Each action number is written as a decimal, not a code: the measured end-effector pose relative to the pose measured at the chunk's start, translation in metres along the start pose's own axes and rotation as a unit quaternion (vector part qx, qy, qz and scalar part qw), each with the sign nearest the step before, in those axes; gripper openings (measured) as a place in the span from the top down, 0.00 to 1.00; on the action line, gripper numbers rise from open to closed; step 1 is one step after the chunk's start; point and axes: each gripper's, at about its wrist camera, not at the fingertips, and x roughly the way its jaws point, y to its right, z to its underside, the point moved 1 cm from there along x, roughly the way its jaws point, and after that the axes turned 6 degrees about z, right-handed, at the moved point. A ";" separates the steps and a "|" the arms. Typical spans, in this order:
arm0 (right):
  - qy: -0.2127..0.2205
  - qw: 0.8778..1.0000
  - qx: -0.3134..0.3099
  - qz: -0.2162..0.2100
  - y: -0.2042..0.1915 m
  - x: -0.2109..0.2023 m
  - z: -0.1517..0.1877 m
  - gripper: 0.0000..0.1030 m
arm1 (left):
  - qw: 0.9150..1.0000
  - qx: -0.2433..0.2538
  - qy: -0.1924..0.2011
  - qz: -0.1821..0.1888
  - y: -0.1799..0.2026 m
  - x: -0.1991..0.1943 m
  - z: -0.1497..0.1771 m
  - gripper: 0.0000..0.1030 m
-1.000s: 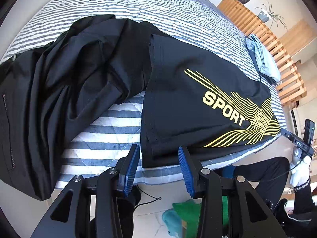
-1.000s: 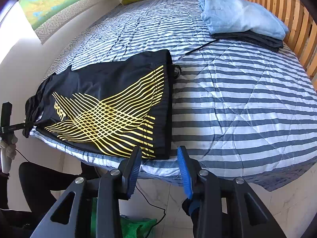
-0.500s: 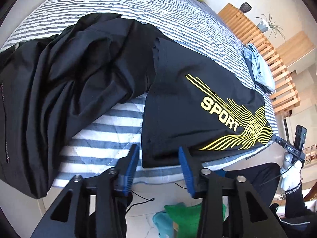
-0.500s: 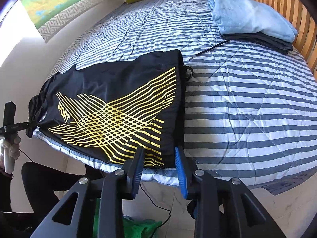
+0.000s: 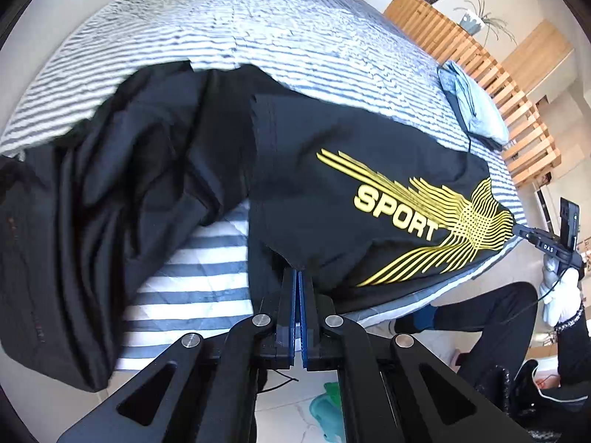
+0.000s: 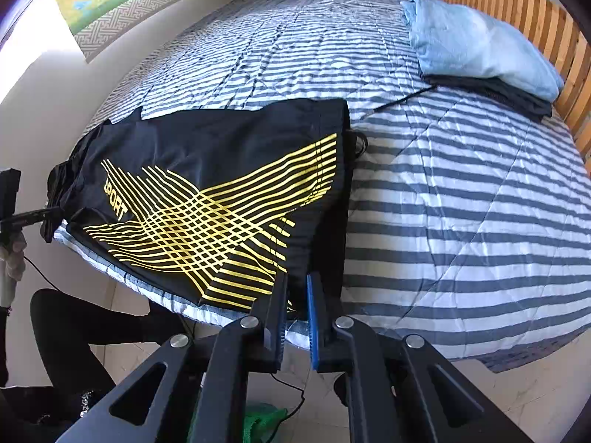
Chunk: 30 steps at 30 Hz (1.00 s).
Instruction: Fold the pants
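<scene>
Pants [image 5: 332, 170], black with yellow stripes and "SPORT" printed on them, lie on the striped bed [image 5: 295, 37] along its near edge, in the middle of both wrist views. In the left view the left tool [image 5: 297, 277] is clamped tight on the fabric's near edge at lower centre, blue pads pressed together with cloth pinched between them. The right tool [image 6: 297, 288] in its own view grips the other near corner of the same garment, jaws nearly together around the fabric, bottom centre of the frame. More dark clothing [image 5: 92, 203] is bunched at the left of the left view. A folded light blue pile [image 6: 480, 44] sits upper right in the right view, by the wooden slatted frame [image 6: 517, 11].
</scene>
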 end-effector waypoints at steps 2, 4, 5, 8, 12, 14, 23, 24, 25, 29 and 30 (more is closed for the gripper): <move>0.012 1.000 -0.011 0.005 0.001 -0.011 -0.004 0.94 | 1.000 -0.008 -0.008 0.001 -0.006 -0.010 0.001 0.99; 0.008 1.000 -0.018 0.003 0.001 -0.013 -0.004 0.94 | 0.999 -0.005 -0.025 -0.035 -0.010 -0.007 0.004 0.99; -0.001 0.999 -0.029 0.018 -0.002 -0.010 -0.002 0.94 | 0.998 -0.002 -0.039 -0.054 -0.012 -0.002 0.007 0.99; -0.011 0.993 -0.076 0.090 -0.014 0.002 0.006 0.89 | 0.994 -0.012 -0.064 -0.086 -0.018 0.006 0.010 0.82; 0.029 0.991 -0.069 0.110 -0.019 -0.011 0.000 0.83 | 0.998 0.012 -0.024 -0.054 0.009 0.000 0.004 0.76; 0.049 0.992 -0.080 0.090 -0.034 -0.019 -0.006 0.82 | 0.999 0.036 -0.021 -0.029 0.032 0.009 -0.004 0.76; 0.005 0.992 -0.124 0.027 -0.094 0.033 -0.005 0.82 | 0.989 0.089 -0.117 -0.024 0.071 0.102 0.004 0.76; -0.012 0.992 -0.126 0.022 -0.093 0.042 0.001 0.82 | 0.990 0.100 -0.099 -0.018 0.071 0.096 0.007 0.74; -0.031 0.991 -0.130 0.019 -0.091 0.052 0.009 0.82 | 0.990 0.094 -0.106 -0.014 0.069 0.094 0.008 0.71; -0.015 0.994 -0.106 -0.012 -0.078 0.040 0.013 0.81 | 0.994 0.071 -0.082 -0.017 0.070 0.072 0.001 0.68; -0.004 0.996 -0.089 -0.028 -0.072 0.032 0.010 0.79 | 0.994 0.078 -0.075 -0.011 0.076 0.067 -0.003 0.68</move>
